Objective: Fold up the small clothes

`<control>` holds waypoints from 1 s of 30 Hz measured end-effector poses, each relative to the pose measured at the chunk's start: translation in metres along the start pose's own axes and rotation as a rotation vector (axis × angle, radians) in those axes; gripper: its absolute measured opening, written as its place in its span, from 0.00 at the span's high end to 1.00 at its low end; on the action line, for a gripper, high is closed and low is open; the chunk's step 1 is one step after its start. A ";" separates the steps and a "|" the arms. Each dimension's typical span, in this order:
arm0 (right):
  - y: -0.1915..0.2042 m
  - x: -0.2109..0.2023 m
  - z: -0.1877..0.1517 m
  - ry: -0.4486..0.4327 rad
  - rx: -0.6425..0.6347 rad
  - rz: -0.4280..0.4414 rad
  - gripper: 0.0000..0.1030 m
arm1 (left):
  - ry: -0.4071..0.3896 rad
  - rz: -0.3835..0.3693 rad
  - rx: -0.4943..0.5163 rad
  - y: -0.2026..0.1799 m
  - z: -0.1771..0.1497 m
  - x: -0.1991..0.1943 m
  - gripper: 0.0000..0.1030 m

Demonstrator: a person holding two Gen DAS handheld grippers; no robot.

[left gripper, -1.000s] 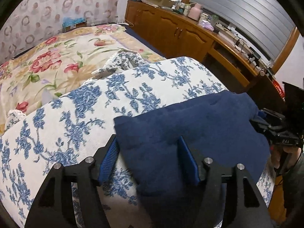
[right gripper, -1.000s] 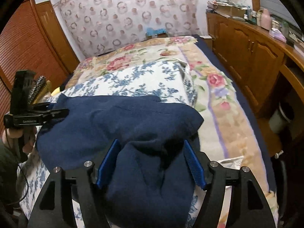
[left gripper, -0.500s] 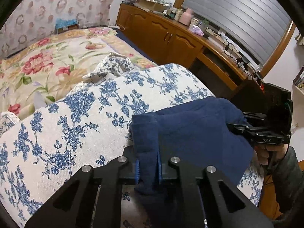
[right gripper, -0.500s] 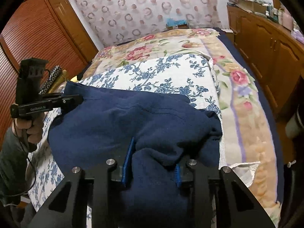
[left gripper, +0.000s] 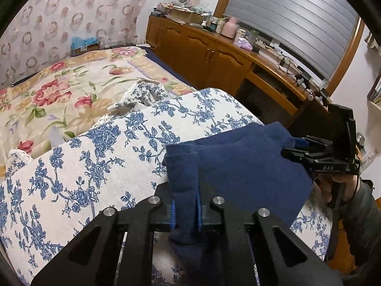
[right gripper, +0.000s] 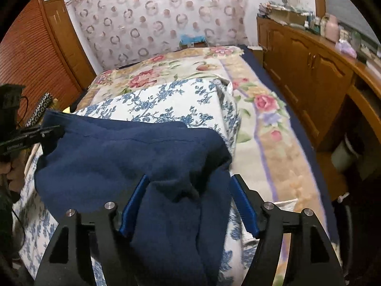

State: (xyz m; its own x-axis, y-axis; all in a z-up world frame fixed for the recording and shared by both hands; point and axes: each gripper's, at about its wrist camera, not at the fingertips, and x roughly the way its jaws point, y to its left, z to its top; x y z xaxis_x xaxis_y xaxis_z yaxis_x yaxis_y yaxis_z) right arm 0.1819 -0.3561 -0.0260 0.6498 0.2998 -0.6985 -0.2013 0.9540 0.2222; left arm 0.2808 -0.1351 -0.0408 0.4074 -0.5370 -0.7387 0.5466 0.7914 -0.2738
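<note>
Garment held at two ends over quilt-covered bed

Navy fleece garment lies spread on a blue-and-white floral quilt, which sits on a bed with a pink-rose bedspread.

Left gripper: fingers drawn together, clamped on a bunched fold at one end of the garment; the fabric passes between the blue pads and hangs below them. In the right wrist view the same gripper appears at the far left edge, gripping the garment's corner there, that corner lifted slightly off the quilt.

Right gripper: fingers spread apart, blue pads on either side of a rumpled hump of the garment. The cloth fills the gap and drapes toward the camera. The left pad touches the fabric; the right pad is just beside it, contact not clear. In the left wrist view this gripper sits at the garment's far end, held by a hand in a grey sleeve.

Surroundings: wooden cabinet along the bed's side, cluttered top; ring-patterned curtain behind the bed; louvred wooden door at left.
</note>
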 end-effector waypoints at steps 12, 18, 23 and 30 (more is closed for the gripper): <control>-0.006 0.000 0.004 0.017 0.044 0.119 0.71 | -0.018 -0.015 0.008 -0.003 -0.002 -0.002 0.88; 0.003 -0.009 0.002 -0.009 -0.006 0.145 0.85 | -0.073 -0.032 0.025 -0.015 -0.005 -0.021 0.89; 0.020 -0.045 0.009 -0.130 -0.071 0.127 0.87 | -0.165 -0.039 0.031 -0.025 -0.007 -0.058 0.89; 0.049 -0.081 0.026 -0.243 -0.161 0.142 0.87 | -0.287 0.003 0.021 -0.021 -0.007 -0.116 0.89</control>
State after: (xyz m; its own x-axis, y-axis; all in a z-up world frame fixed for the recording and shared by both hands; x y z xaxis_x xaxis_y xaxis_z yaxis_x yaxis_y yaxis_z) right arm 0.1389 -0.3334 0.0592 0.7588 0.4392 -0.4809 -0.4037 0.8966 0.1820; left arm 0.2166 -0.0877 0.0465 0.5982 -0.5974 -0.5340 0.5587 0.7887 -0.2565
